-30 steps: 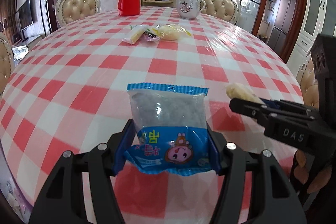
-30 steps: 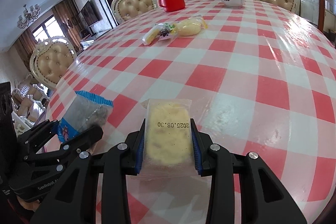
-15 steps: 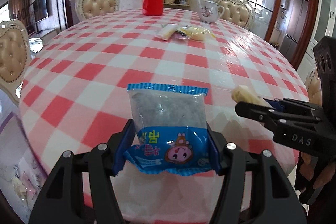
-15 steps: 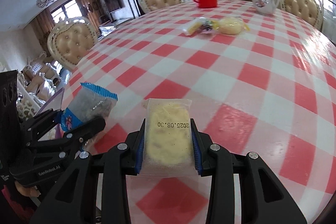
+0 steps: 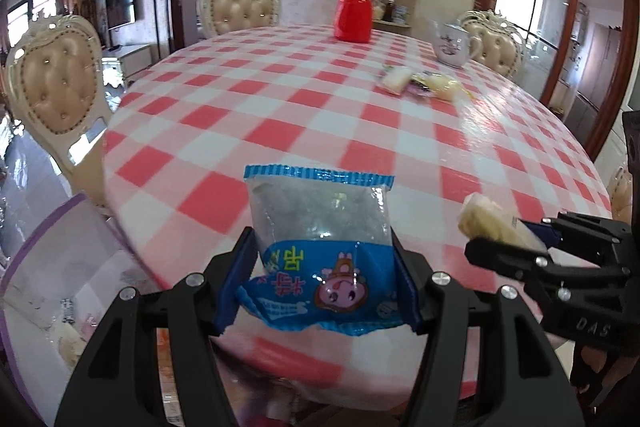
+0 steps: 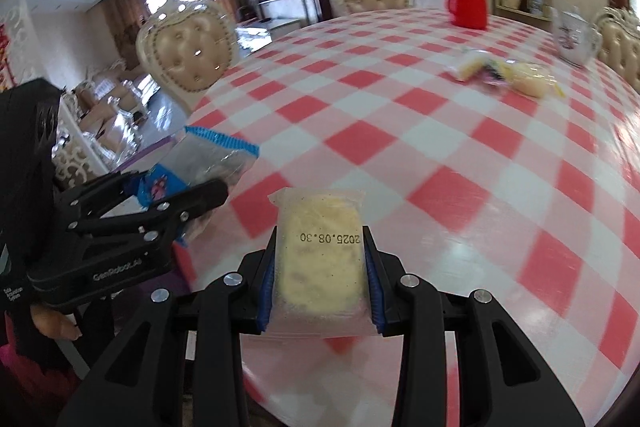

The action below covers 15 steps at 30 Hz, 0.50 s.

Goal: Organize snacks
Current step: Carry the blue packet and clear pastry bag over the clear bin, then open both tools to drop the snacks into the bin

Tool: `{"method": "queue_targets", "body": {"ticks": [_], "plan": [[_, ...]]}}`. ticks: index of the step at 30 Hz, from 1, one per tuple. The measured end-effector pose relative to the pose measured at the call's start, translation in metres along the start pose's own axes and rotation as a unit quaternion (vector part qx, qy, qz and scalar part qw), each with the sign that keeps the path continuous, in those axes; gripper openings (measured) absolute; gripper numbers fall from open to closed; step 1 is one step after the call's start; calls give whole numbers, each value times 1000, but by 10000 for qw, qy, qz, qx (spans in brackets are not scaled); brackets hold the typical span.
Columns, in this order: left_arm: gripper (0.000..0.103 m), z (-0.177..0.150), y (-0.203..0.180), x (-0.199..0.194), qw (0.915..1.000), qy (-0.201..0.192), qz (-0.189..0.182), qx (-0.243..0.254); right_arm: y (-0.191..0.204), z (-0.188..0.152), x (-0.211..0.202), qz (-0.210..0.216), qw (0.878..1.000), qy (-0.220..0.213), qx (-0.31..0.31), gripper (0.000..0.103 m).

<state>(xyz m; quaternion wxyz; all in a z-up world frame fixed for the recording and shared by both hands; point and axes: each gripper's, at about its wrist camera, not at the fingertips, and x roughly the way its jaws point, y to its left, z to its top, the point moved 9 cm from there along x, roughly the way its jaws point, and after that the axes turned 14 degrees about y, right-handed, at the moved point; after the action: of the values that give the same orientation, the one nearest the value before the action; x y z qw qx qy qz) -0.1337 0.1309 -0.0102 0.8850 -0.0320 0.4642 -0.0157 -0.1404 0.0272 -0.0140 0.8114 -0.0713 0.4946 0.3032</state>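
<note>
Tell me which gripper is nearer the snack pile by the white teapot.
Right, narrowly. The snack pile lies far across the table on its right side; the right gripper sits on that side, the left gripper further left. Both hold packets near the table's edge.

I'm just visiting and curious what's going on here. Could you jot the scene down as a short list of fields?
Setting: round table with a red and white checked cloth, padded chairs around it
Left gripper: jaws shut on a blue snack packet
Right gripper: jaws shut on a clear packet of yellow cake
Left on the table: small pile of snacks
Also on the table: red flask, white teapot
</note>
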Motion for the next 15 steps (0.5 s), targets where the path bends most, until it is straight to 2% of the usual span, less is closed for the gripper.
{"method": "queue_targets", "body": {"ticks": [2, 7, 15], "plan": [[62, -1, 13, -2, 10000, 26, 82, -37, 17, 4, 6, 5, 9998, 50, -177, 36], [62, -2, 65, -15, 9979, -42, 548, -331, 59, 16, 15, 84, 9981, 131, -593, 37], [62, -6, 131, -36, 9916, 22, 1173, -544, 135, 23, 32, 262, 9888, 304, -1435, 37]]}}
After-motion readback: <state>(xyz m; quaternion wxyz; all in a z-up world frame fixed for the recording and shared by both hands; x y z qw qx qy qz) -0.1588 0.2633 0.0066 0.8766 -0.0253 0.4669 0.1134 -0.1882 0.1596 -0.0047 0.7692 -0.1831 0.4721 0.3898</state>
